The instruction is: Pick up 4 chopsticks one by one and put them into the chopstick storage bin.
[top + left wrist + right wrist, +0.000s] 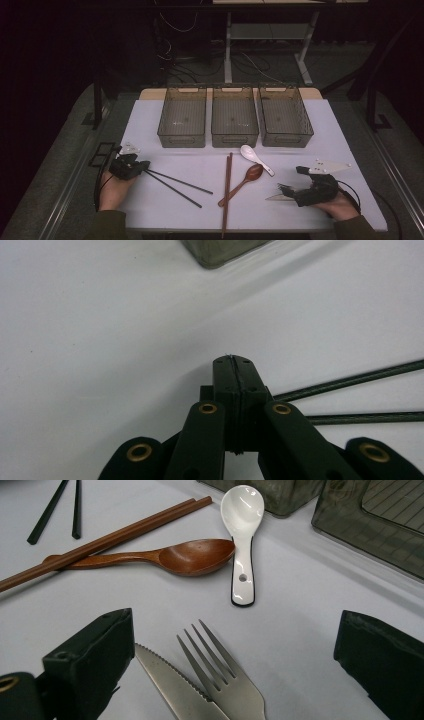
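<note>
sorting not begun: three bins (234, 132) stand empty; the left gripper (234, 365), jaws together, rests beside black chopsticks (177, 184); the right gripper (230, 680), jaws apart, straddles knife (172, 685) and fork (225, 685) on the surface (300, 200).

Cutlery in dark, brown, white and steel tones on a pale cloth

The table cover (165, 155) is a pale lavender-white, plain and unpatterned. Three bins (234, 120) are smoky translucent grey with fine ribbed lines across their floors. The black chopsticks (175, 182) are matte black, the wooden chopsticks (227, 187) a reddish brown, and the wooden spoon (192, 556) a warm glossy brown with faint grain. The ceramic spoon (242, 525) is glossy white with a black edge along its handle. The fork (220, 672) and the serrated knife (172, 685) are dull silver steel. Both the left gripper (234, 362) and the right gripper (235, 665) are black, the left with brass-coloured rivets.
</note>
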The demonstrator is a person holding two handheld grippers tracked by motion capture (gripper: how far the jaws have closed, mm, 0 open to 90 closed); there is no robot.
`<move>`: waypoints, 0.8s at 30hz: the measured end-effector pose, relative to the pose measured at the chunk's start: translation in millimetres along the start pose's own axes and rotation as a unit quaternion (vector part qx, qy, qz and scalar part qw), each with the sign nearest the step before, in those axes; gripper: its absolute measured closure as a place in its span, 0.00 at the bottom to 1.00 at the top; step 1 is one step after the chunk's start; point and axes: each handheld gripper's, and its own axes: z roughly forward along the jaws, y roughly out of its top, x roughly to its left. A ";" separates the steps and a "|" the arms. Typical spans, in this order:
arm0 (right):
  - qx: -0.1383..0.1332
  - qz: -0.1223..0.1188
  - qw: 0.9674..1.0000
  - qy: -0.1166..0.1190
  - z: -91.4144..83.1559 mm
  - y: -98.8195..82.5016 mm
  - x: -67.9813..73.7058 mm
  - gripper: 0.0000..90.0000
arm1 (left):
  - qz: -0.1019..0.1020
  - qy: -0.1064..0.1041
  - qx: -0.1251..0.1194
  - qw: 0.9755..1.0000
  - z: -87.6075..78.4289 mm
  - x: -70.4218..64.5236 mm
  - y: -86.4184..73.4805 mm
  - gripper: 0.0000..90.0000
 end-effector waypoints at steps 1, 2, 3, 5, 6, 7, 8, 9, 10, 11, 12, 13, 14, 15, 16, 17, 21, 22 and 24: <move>0.000 0.000 1.000 0.000 0.1 0.0 -0.1 0.03 | -0.001 -0.003 -0.004 1.000 -0.8 -0.8 0.8 0.99; 0.001 0.000 1.000 0.000 0.2 0.1 -0.2 0.03 | -0.001 -0.003 -0.004 1.000 -0.8 -0.8 0.8 0.99; 0.001 0.000 1.000 0.000 0.3 0.1 -0.2 0.03 | 0.002 -0.013 -0.013 1.000 -1.7 -4.5 3.6 0.95; 0.001 -0.001 1.000 0.000 0.4 0.1 0.0 0.03 | 0.006 -0.028 -0.018 0.999 -1.6 -12.3 7.0 0.91; 0.001 -0.001 1.000 0.000 0.4 0.2 0.0 0.03 | 0.013 -0.035 -0.021 0.999 -1.0 -17.0 8.9 0.90; 0.001 -0.001 1.000 0.000 0.4 0.2 -0.1 0.03 | 0.019 -0.043 -0.021 0.999 -0.5 -22.1 11.4 0.88; 0.001 0.000 1.000 0.000 0.3 0.2 -0.2 0.03 | 0.028 -0.053 -0.023 0.998 0.3 -27.1 14.2 0.87; 0.001 0.000 1.000 0.000 0.3 0.2 -0.2 0.03 | 0.032 -0.062 -0.025 0.997 0.9 -33.2 17.2 0.85; 0.001 -0.001 1.000 0.000 0.4 0.2 -0.2 0.03 | 0.032 -0.062 -0.025 0.997 0.9 -33.2 17.2 0.84; 0.001 -0.001 1.000 0.000 0.5 0.2 -0.1 0.03 | 0.048 -0.081 -0.030 0.995 2.9 -44.2 23.5 0.82; 0.001 -0.002 1.000 0.000 0.6 0.2 0.0 0.03 | 0.052 -0.090 -0.033 0.994 4.1 -50.2 26.4 0.80; 0.001 -0.002 1.000 0.001 0.6 0.2 0.1 0.03 | 0.059 -0.100 -0.034 0.993 5.2 -55.6 29.2 0.78; 0.001 -0.002 1.000 0.001 0.5 0.1 0.2 0.03 | 0.064 -0.111 -0.037 0.991 6.7 -61.0 31.5 0.77; 0.001 -0.003 1.000 0.001 0.5 0.2 0.2 0.03 | 0.071 -0.121 -0.037 0.989 7.8 -65.9 33.7 0.76; 0.001 -0.002 1.000 0.001 0.5 0.1 0.1 0.03 | 0.075 -0.133 -0.041 0.987 9.4 -71.0 35.5 0.74; 0.002 -0.002 1.000 0.001 0.4 0.1 0.0 0.03 | 0.081 -0.143 -0.041 0.985 10.5 -75.6 37.2 0.73; 0.001 -0.003 1.000 0.001 0.7 0.1 0.0 0.03 | 0.103 -0.181 -0.045 0.977 15.2 -94.4 42.3 0.70; 0.002 -0.003 1.000 0.002 0.8 0.1 0.0 0.03 | 0.103 -0.181 -0.045 0.977 15.2 -94.4 42.3 0.70; 0.002 -0.003 1.000 0.002 0.8 0.2 -0.1 0.03 | 0.119 -0.203 -0.046 0.971 18.8 -107.5 45.0 0.70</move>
